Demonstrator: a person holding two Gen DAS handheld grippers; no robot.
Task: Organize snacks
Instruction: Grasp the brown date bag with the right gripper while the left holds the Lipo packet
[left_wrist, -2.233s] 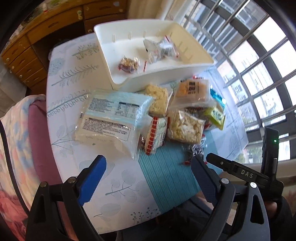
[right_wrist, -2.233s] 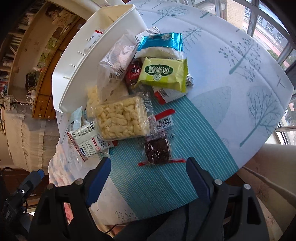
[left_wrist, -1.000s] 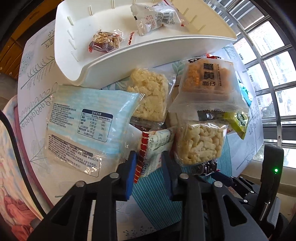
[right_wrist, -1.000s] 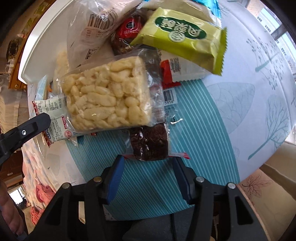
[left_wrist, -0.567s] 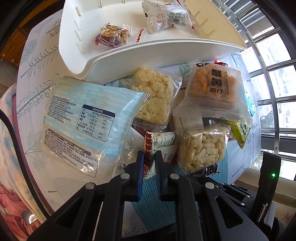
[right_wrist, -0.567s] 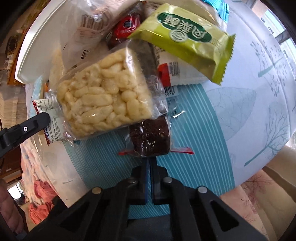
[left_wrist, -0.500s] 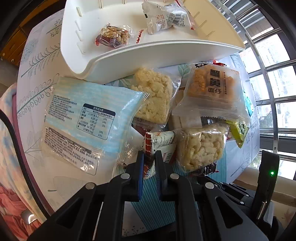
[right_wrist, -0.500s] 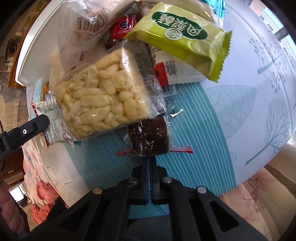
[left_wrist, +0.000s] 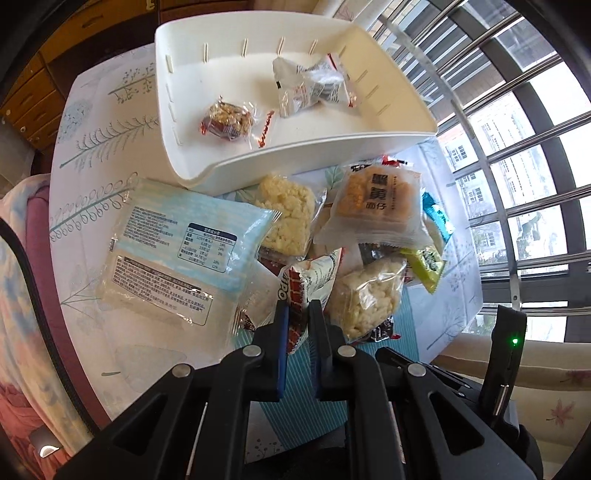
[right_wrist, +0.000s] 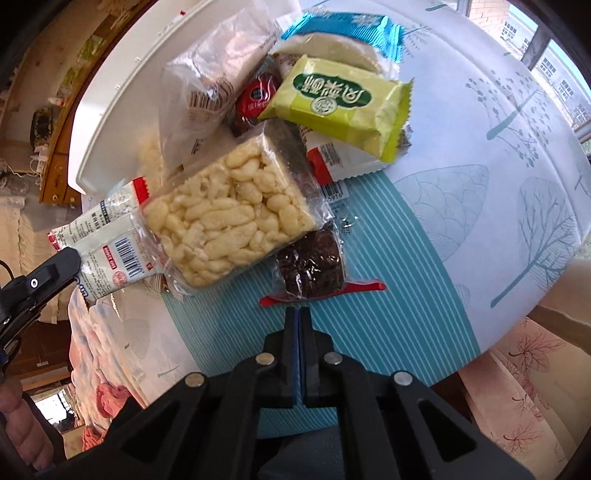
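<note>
1. Clearly pinching: left gripper (left_wrist: 298, 314), jaws clamped on the near end of a red-and-white snack packet (left_wrist: 308, 280), which tilts up out of the pile just ahead of the fingertips.
2. Pressed together: right gripper (right_wrist: 299, 314), jaws flat against each other at the red-edged seal of a dark brownie-like packet (right_wrist: 310, 264); cannot tell whether the clear film is caught between them.
3. Ahead and left of the right jaws: clear bag of puffed rice cake (right_wrist: 225, 218), overlapping the dark packet's far edge.
4. Further ahead of the right jaws: green wrapped snack (right_wrist: 340, 107), atop other packets.
5. Left of the left jaws: large pale blue packet (left_wrist: 181, 254), label side up on the tablecloth (left_wrist: 96, 147).
6. Well ahead of the left jaws: white tray (left_wrist: 295, 155), holding a small nut bar (left_wrist: 227, 120) and a crinkled clear wrapper (left_wrist: 314, 86).
</note>
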